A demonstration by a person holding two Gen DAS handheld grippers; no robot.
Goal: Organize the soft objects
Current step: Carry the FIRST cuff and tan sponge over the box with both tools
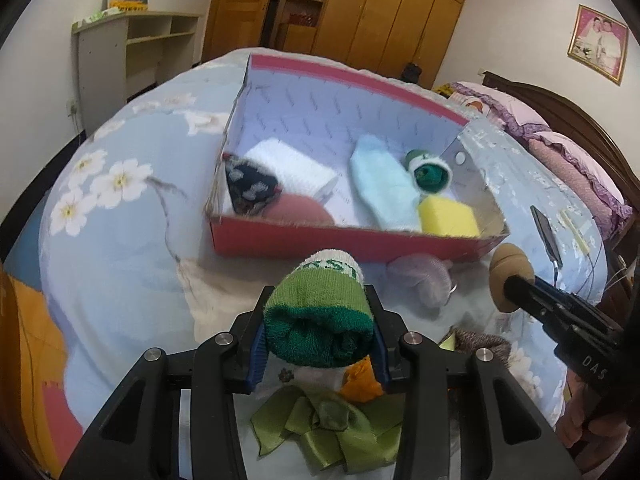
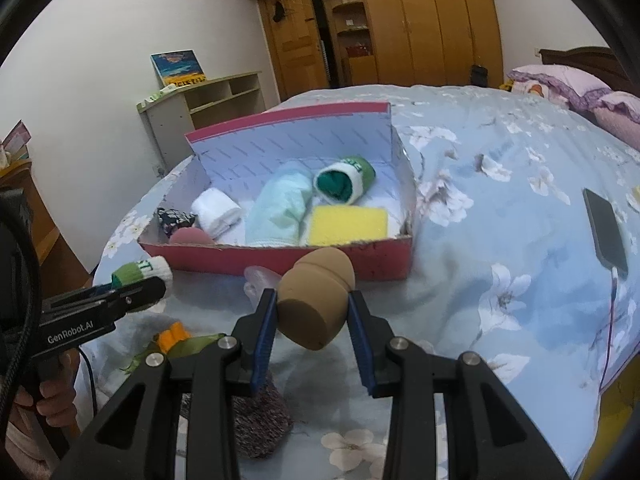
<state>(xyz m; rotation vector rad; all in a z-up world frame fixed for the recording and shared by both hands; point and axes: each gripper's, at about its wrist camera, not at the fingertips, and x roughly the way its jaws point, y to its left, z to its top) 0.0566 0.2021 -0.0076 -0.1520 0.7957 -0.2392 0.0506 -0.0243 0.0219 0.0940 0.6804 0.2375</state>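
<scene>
My left gripper (image 1: 320, 320) is shut on a rolled green sock (image 1: 320, 312) with a white cuff, held above the bed in front of the red box (image 1: 304, 238). My right gripper (image 2: 314, 300) is shut on a tan makeup sponge (image 2: 316, 300), also short of the box's near wall. In the box lie a white towel (image 1: 292, 168), a dark patterned cloth (image 1: 250, 184), a pink sponge (image 1: 304, 210), a light blue towel (image 1: 384, 184), a second green sock roll (image 1: 430, 170) and a yellow sponge (image 1: 448, 216).
On the flowered bedspread near the grippers lie a pale mesh puff (image 1: 424, 280), a green ribbon bow (image 1: 332, 428), an orange piece (image 1: 360, 380) and a grey knitted item (image 2: 260, 420). A phone (image 2: 606, 224) on a cable lies to the right. Pillows (image 2: 560, 84) sit at the headboard.
</scene>
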